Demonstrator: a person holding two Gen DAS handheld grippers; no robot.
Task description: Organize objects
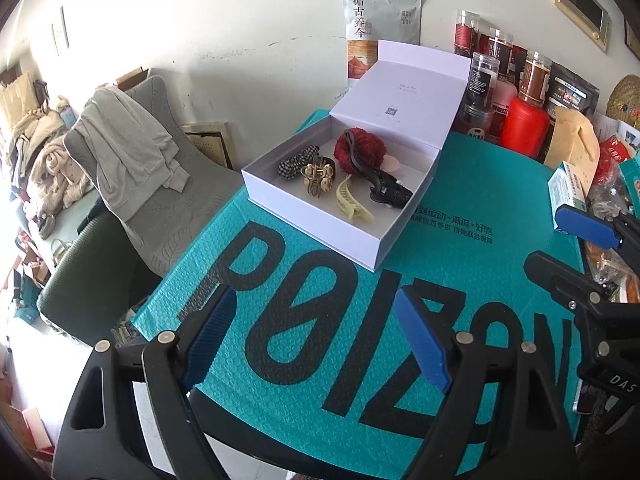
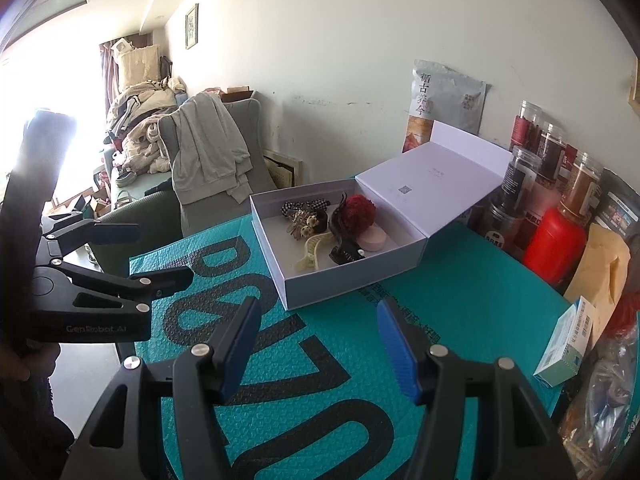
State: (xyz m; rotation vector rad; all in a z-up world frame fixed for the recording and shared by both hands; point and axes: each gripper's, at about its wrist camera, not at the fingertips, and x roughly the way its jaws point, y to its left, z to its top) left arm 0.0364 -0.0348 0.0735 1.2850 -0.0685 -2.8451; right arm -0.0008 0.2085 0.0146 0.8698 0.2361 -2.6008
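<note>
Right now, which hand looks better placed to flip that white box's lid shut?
Probably right. The lid hinges on the box's right side, and the right gripper is open, empty, nearer that side than the left gripper.

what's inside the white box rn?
Inside the white box: checkered scrunchie, beige-and-brown claw clip, cream claw clip, red fluffy scrunchie, long black clip, pink round item. Anything beneath the pile is covered.

"GenRobot.AI" on the left gripper [image 2: 138, 256], "DAS", perhaps cut off, on the right gripper [image 1: 556, 248]
</note>
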